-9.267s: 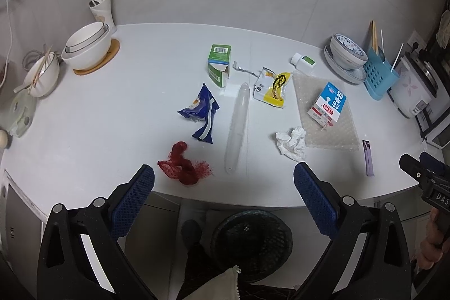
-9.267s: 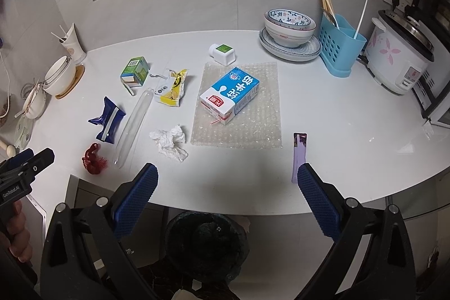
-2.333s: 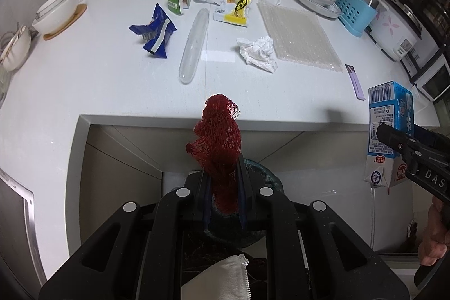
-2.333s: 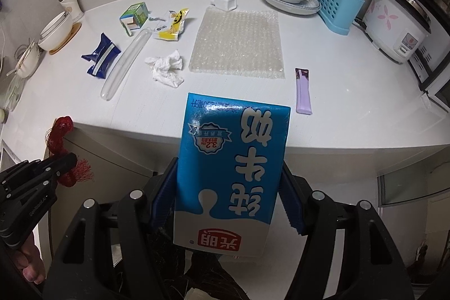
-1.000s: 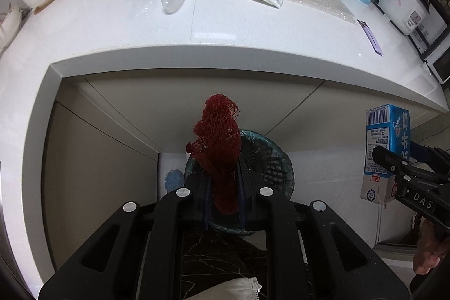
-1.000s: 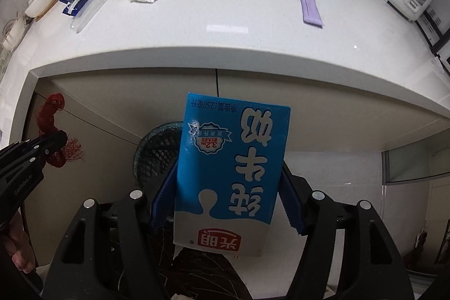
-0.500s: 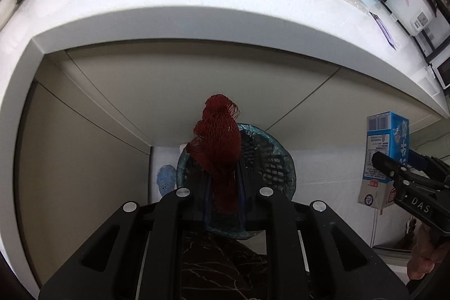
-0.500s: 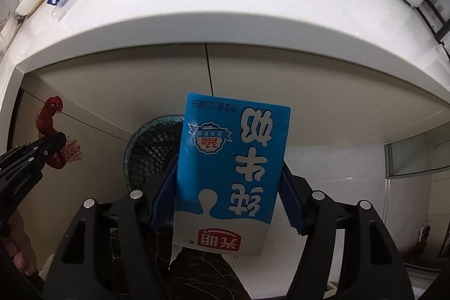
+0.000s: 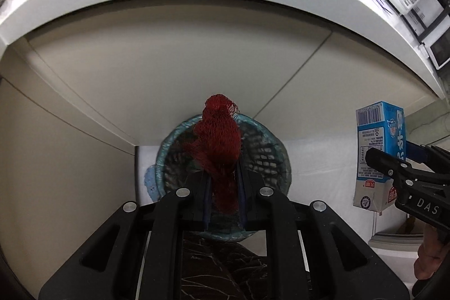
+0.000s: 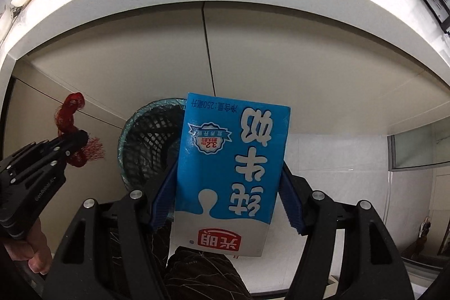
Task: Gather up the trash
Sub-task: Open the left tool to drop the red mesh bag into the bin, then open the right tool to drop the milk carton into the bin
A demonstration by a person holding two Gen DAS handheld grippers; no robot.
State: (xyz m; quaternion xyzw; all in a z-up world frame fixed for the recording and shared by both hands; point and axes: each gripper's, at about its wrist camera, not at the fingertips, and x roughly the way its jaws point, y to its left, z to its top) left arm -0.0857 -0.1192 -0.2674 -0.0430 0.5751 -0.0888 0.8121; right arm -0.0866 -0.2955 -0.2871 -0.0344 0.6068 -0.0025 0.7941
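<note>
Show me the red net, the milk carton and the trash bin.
red net [image 9: 220,135], left wrist view, middle of the bunched mesh.
milk carton [image 10: 233,167], right wrist view, blue front face.
trash bin [image 10: 140,115], right wrist view, upper left rim.

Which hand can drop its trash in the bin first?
Probably left. The left gripper holds the red net right over the bin; the right gripper's milk carton sits off to the side.

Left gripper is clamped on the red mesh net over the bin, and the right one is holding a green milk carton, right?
Not quite: the milk carton is blue, as the right wrist view shows. The left gripper is indeed shut on the red mesh net over the bin.
</note>
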